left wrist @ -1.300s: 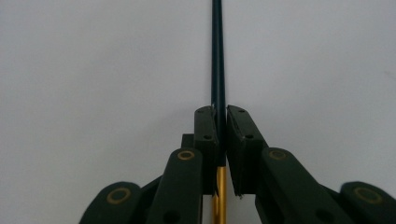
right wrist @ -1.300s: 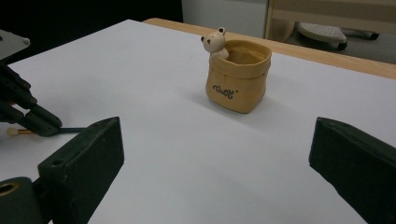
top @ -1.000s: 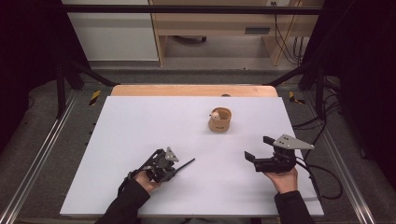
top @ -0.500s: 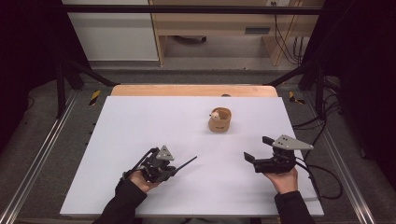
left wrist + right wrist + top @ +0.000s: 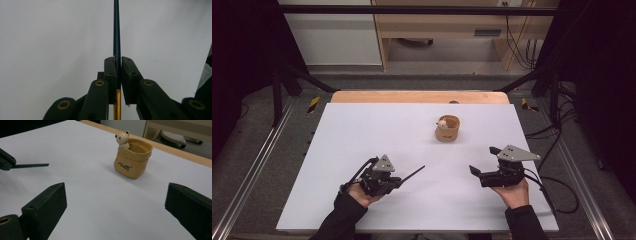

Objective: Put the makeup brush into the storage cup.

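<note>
Black jaws of my left gripper (image 5: 398, 181) clamp tight on a slim dark pen (image 5: 116, 37) with a gold lower section; the pen juts straight out beyond my fingertips (image 5: 110, 62), above the white table (image 5: 362, 130). My right gripper (image 5: 482, 165) holds nothing, its jaws spread wide. Farther out, ahead of those open fingers (image 5: 47, 202) and well apart from them, a tan sack-shaped pot (image 5: 132, 157) with a small bear figure at its rim stands upright.
</note>
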